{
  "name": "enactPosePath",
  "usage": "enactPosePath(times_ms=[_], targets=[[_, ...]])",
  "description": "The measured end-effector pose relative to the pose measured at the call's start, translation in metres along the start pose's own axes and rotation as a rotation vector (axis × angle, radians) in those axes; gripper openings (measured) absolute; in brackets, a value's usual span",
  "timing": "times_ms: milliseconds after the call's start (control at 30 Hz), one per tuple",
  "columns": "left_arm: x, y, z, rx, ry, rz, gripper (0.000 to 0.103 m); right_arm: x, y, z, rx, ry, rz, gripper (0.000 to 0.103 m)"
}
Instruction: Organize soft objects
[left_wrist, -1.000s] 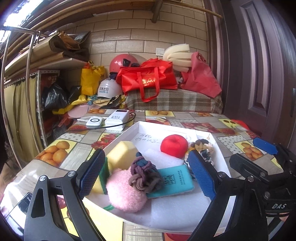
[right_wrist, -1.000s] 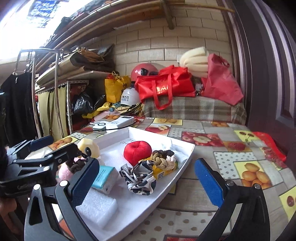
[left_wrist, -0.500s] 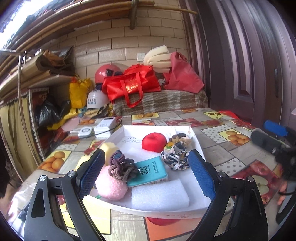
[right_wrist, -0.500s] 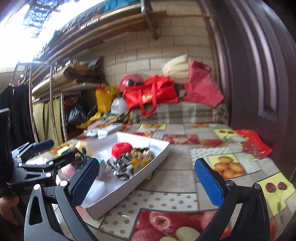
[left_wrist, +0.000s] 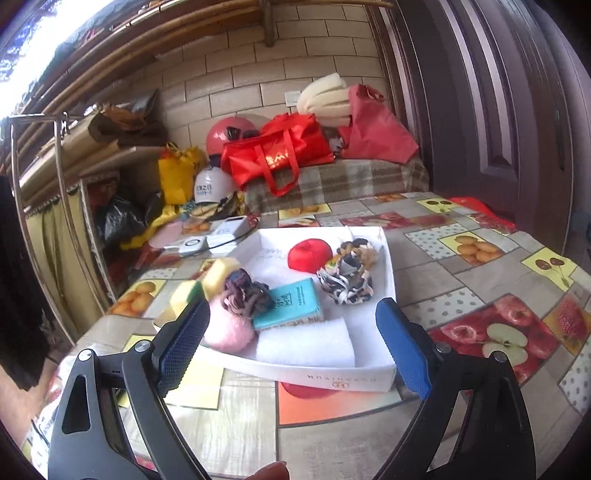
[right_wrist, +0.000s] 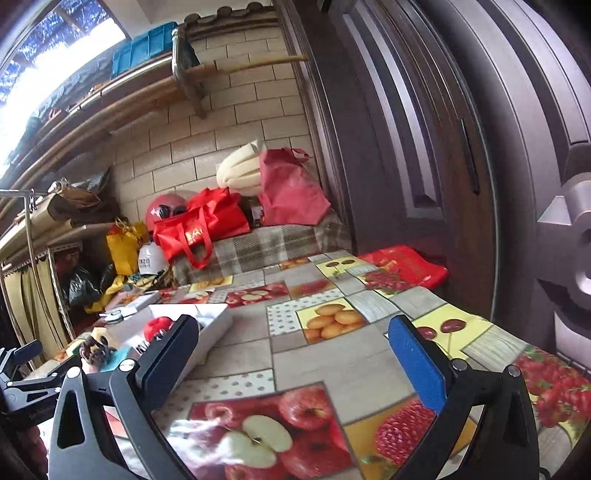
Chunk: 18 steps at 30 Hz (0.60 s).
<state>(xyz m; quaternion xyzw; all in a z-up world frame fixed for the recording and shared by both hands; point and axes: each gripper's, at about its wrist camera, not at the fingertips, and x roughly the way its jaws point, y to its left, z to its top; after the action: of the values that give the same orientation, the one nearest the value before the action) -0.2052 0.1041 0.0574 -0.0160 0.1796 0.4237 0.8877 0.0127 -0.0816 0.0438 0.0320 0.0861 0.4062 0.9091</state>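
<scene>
Landmark: I am taking the white tray (left_wrist: 332, 380) on the fruit-print worktop (left_wrist: 461, 273) as my reference for everything else.
Left claw: I am holding the left claw (left_wrist: 291, 343) at the tray's near edge, its jaws standing wide apart with nothing between the pads.
Right claw: I am keeping the right claw (right_wrist: 295, 354) well off to the tray's right, over bare worktop, jaws spread and gripping nothing.
Tray, near end: a white foam block (left_wrist: 306, 345) is lying against the near wall, a pink fluffy ball (left_wrist: 229, 330) sitting beside it on the left.
Tray, middle: a teal packet (left_wrist: 293, 302) is leaning on a purple knotted cord bundle (left_wrist: 245, 293); yellow sponges (left_wrist: 218, 273) are sitting behind at the left rim.
Tray, far end: a red ball (left_wrist: 310, 254) is resting beside a black-and-white braided cloth ring (left_wrist: 347, 282), with what seems to be a second, tan knot behind it.
</scene>
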Motion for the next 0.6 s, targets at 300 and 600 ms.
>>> enactPosePath(times_ms=[300,600], targets=[[-0.003,-0.008,-0.003,0.0,0.031,-0.056,0.092,0.001,0.012,-0.005,-0.113,0.007,0.015,0.103],[-0.001,-0.004,-0.003,-0.038,0.052,-0.085,0.092,0.012,0.01,-0.005,-0.109,0.093,0.003,0.103]])
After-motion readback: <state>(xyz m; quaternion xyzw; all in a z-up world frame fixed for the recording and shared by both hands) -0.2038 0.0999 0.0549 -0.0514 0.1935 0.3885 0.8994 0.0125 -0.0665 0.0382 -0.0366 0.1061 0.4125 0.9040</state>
